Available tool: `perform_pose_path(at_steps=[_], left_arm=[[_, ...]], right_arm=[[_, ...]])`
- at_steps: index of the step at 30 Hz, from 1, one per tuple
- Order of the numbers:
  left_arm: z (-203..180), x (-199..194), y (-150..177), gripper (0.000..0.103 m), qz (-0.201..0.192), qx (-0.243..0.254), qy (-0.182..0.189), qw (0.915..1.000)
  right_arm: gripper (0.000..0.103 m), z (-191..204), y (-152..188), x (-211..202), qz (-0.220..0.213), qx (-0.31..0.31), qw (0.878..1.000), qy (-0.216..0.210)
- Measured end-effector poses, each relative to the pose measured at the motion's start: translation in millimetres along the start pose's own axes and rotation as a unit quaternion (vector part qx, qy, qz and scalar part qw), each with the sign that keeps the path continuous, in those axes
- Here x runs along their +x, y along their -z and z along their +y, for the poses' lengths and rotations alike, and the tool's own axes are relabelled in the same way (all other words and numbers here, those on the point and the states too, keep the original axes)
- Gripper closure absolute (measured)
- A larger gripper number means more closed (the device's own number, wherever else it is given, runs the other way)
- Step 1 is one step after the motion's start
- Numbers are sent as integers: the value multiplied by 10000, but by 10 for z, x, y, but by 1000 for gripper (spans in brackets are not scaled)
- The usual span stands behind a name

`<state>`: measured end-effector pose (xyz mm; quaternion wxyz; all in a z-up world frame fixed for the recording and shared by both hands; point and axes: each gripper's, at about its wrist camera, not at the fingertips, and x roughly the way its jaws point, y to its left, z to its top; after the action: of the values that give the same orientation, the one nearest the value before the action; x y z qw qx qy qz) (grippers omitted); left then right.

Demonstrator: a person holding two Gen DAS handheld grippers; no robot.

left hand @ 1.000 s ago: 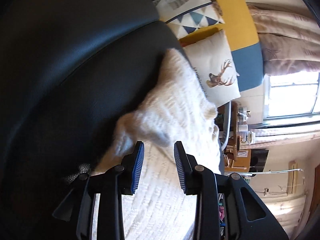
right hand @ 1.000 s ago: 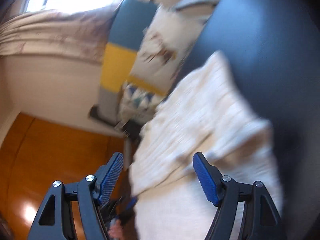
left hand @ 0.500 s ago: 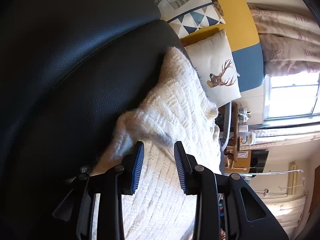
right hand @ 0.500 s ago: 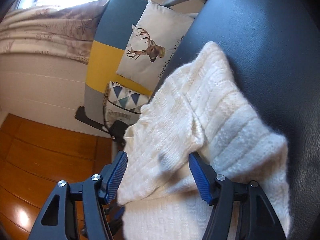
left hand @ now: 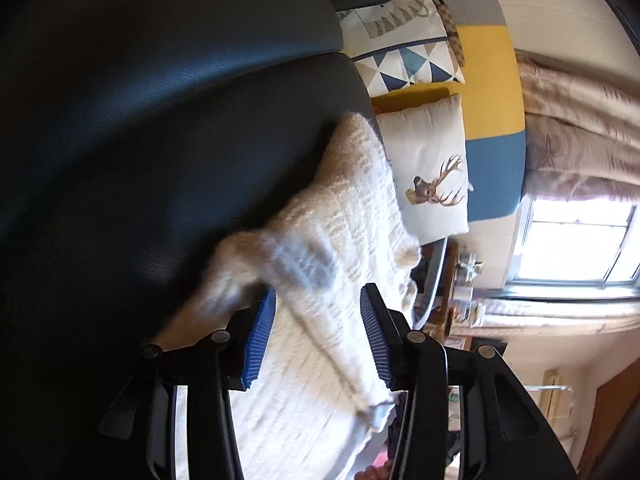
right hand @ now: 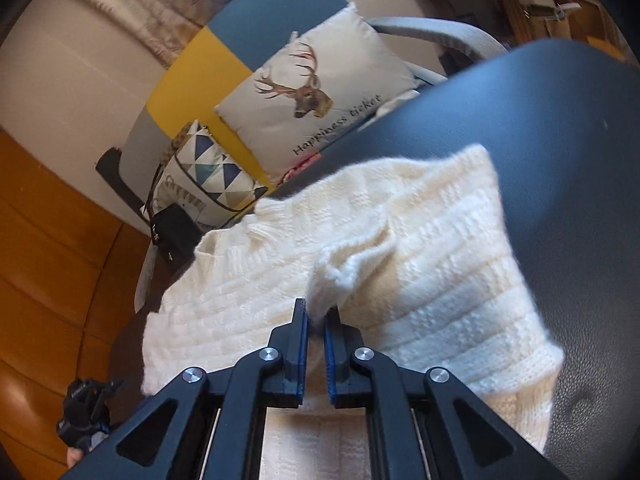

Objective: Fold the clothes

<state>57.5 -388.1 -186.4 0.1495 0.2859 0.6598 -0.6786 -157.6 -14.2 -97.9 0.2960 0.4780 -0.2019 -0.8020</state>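
Right tongs (right hand: 316, 320) pinch sweater (right hand: 420, 240) (apparently sleeve).

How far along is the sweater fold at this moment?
Early to midway. Done: the white knit sweater lies spread on the black leather seat, with a sleeve already laid across its body. In hand: the right tongs are shut on a raised pinch of knit; the left tongs are open over the sweater, gripping nothing. Left: carry this fold over, then fold the body.

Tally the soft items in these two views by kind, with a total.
Sweater: 1
Cushions: 2, deer and triangle-patterned
Curtain: 1
Total: 4
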Motion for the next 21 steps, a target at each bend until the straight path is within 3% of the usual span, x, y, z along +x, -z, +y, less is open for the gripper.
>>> perform_pose_path(at_steps=[4, 5, 7, 10, 14, 18, 21], left_arm=[[-54, 37, -14, 59, -375, -9, -150, 9992], [-72, 9, -6, 75, -513, 38, -201, 9985], [-55, -14, 6, 83, -620, 213, -338, 9973], [-31, -48, 24, 83, -779, 476, -544, 9943], [1, -93, 47, 85, -978, 821, -810, 9885], [-13, -180, 18, 81, -619, 885, -703, 9917], [-101, -380, 99, 81, -665, 1059, -583, 9904]], right_arm=[[97, 69, -60, -31, -49, -69, 10000, -37], [97, 74, -75, -40, -58, -65, 9999, -54], [97, 100, -104, -119, -215, -107, 9994, -254], [97, 160, -111, -243, -475, -304, 9975, -435], [97, -20, -4, 4, 4, -130, 9998, 134], [97, -153, 96, 84, 124, 21, 9996, 271], [97, -142, 67, 75, 127, -75, 9994, 310]])
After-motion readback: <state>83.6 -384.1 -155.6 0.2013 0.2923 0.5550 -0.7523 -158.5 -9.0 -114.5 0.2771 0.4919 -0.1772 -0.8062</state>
